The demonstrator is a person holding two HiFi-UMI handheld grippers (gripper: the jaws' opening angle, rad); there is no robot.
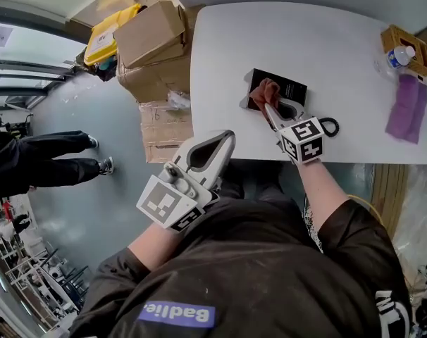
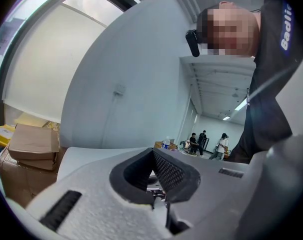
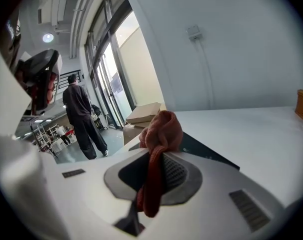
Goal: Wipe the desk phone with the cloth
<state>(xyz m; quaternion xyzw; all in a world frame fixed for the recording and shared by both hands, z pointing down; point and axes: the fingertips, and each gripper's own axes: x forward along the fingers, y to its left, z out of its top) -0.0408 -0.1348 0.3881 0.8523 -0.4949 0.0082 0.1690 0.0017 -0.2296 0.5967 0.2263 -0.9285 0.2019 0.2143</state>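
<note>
Right gripper (image 1: 268, 107): cloth (image 1: 265, 90) is being pinched in shut jaws, over phone (image 1: 291, 90) | Left gripper (image 1: 230, 136): jaws are being kept shut, empty, beside desk (image 1: 340, 55)

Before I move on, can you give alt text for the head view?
The right gripper holds a red cloth over the black phone on a white table. The left gripper is shut and empty at the table's near corner, by cardboard boxes.
</note>
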